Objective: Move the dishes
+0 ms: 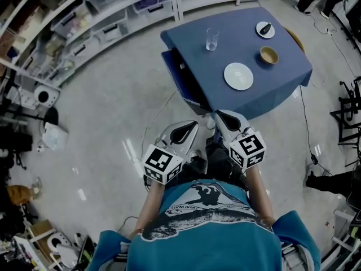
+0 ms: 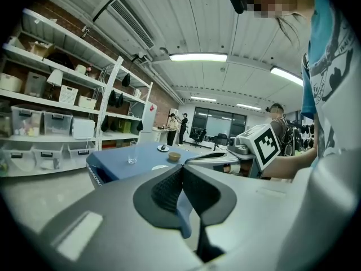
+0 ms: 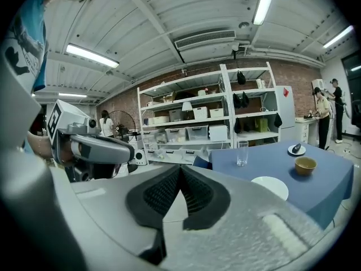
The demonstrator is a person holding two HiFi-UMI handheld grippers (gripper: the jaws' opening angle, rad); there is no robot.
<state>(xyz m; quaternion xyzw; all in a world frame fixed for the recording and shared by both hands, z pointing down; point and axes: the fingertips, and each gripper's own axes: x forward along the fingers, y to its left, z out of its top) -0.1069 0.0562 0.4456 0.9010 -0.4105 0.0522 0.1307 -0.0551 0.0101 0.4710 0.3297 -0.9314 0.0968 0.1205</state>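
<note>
Your left gripper (image 1: 190,127) and right gripper (image 1: 223,116), both grey with a marker cube at the back, sit side by side just in front of your chest, pointing forward. Each has its ribbed black pads pressed together with nothing between them.

Ahead of them stands the table under a blue cloth (image 1: 192,38), which neither gripper touches. The dishes are all on it. Nearest you lies the large round white plate (image 1: 238,75). Beyond it to the right is the small tan bowl (image 1: 269,55). Farther back is the small white saucer (image 1: 265,30), carrying a dark object. The clear drinking glass (image 1: 212,38) stands upright to the left, apart from the others. White shelving with storage bins (image 1: 113,16) lines the wall beyond the table.
</note>
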